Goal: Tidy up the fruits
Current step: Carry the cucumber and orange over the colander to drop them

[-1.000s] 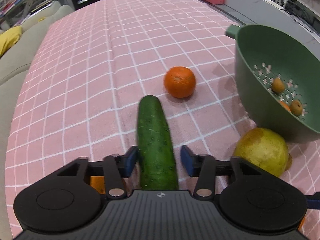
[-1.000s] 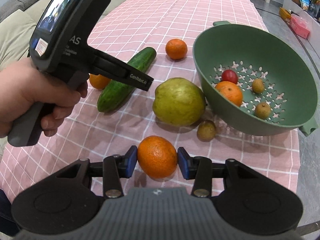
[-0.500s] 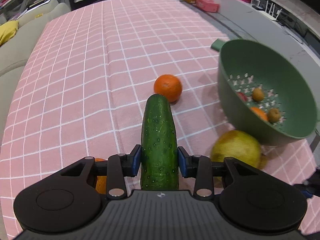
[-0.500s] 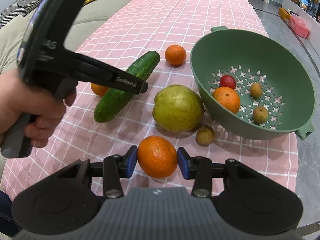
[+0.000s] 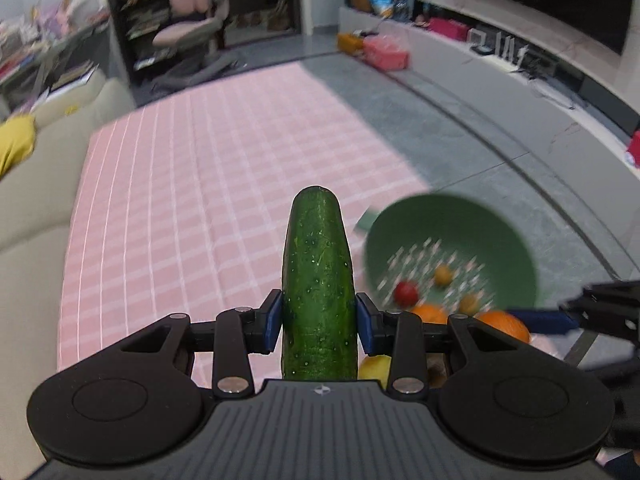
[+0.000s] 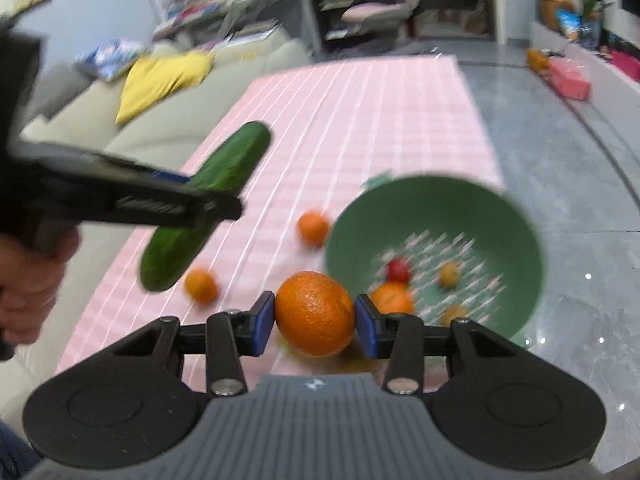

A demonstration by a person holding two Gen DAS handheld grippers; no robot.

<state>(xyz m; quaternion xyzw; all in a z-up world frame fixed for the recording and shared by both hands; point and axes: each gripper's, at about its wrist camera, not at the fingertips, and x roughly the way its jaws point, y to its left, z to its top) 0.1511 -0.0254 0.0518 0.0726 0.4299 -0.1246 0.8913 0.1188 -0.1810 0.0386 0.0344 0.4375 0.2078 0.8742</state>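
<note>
Your left gripper (image 5: 318, 322) is clamped on the long dark-green cucumber (image 5: 318, 280), blue pads pressed to both of its flanks near the rear end. The long axis of the cucumber runs straight out along the fingers, so most of its length sticks forward past the pads; from the right wrist view the cucumber (image 6: 208, 208) hangs in the air, clear of the pink checked tablecloth (image 6: 360, 120).

Your right gripper (image 6: 315, 320) is closed on a large round orange (image 6: 314, 314), held between both pads, also lifted off the cloth.

The relation that matters: the green perforated plastic colander (image 6: 520, 220) sits at the right edge of the tablecloth. It lies ahead and just right of the orange, so your right hand is clearly the nearer one. From the left gripper the colander (image 5: 516, 232) lies ahead and to the right, with the cucumber tip pointing past its left rim. I judge you'd have to swing the cucumber right to bring it over the bowl.

Count: one cucumber; one orange in the right gripper; two smaller oranges loose on the cloth, one near the colander's left rim (image 6: 313, 229) and one beside the cucumber's lower end (image 6: 201, 286). Inside the colander, through motion blur, I make out one red round fruit (image 6: 397, 270), one orange and two small brownish fruits.
</note>
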